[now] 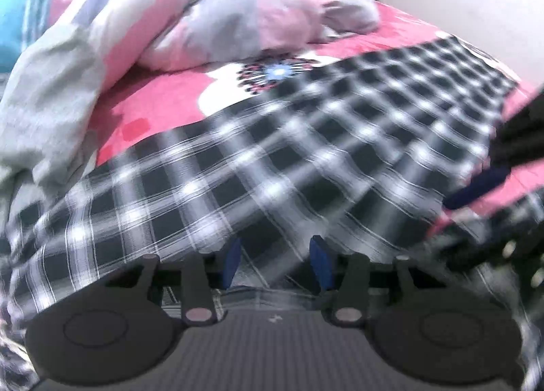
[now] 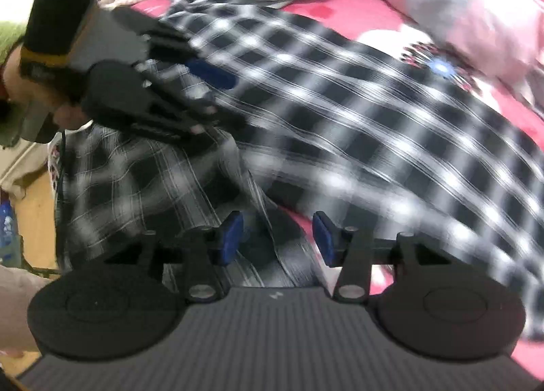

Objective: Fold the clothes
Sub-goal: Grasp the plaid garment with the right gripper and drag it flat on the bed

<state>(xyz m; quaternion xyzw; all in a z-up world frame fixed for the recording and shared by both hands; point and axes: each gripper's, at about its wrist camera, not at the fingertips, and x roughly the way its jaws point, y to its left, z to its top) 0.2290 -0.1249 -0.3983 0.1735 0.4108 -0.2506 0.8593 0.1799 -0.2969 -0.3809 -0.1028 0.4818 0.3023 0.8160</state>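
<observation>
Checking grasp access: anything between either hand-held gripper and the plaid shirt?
Nothing visible. The left hand-held gripper and the right hand-held gripper are both open, right over the plaid shirt spread on the pink bedsheet. The bunched quilt lies beyond it.

No legible text or labels.

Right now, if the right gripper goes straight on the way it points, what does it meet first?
Most likely the plaid shirt: its cloth lies directly ahead of the open jaws of the right gripper. The picture is blurred, so depth is uncertain.
</observation>
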